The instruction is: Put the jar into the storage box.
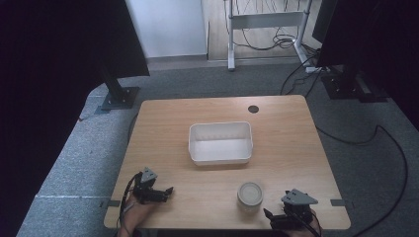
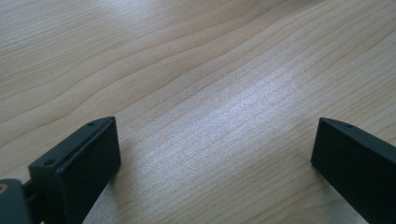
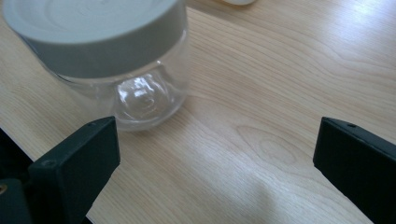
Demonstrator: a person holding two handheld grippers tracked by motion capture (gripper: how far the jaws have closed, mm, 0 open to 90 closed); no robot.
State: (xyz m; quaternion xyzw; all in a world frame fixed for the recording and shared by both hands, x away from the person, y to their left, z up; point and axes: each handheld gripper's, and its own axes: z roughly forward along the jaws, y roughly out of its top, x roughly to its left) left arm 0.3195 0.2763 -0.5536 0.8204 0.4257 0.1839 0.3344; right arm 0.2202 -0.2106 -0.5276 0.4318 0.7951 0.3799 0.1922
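Near the bench's front edge, the right gripper — fingers wide, empty — sits beside the jar; an off-centre approach could knock it over. Left gripper also wide.

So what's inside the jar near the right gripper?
Through the clear glass of the jar nothing shows, and it looks empty. The grey lid covers the top part, so that stays hidden. The right gripper is open beside it, not touching.
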